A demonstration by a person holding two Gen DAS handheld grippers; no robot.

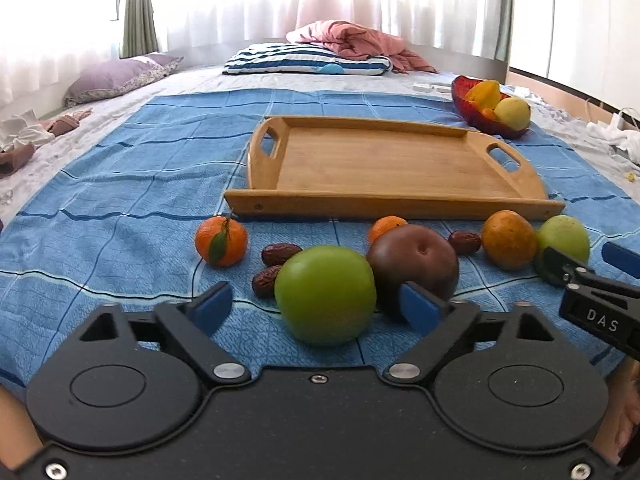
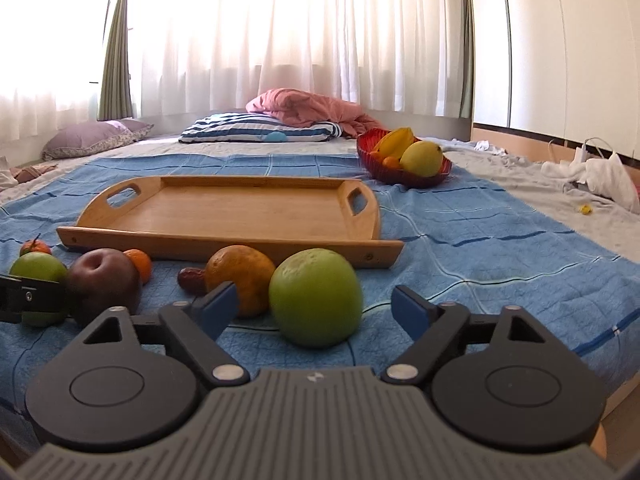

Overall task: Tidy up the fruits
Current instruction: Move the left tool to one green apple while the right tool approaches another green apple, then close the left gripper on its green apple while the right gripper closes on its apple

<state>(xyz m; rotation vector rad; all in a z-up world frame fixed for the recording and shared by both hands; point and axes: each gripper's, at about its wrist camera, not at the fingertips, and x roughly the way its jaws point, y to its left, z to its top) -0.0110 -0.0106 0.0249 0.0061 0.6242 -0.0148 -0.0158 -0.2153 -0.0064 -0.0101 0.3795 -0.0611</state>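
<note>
i've got the left gripper (image 1: 320, 304) angled down at lower centre, jaws spread around a green apple (image 1: 326, 294) — not pinching. the right gripper (image 2: 316, 308) likewise straddles another green apple (image 2: 315, 297), untouched; the wooden tray (image 2: 224, 216) sits behind.

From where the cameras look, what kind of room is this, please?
Most likely a bedroom at home. The fruit lies on a blue blanket spread over a bed, with a striped pillow and a crumpled pink quilt at its far end, and sheer curtains over a wide window behind.
</note>
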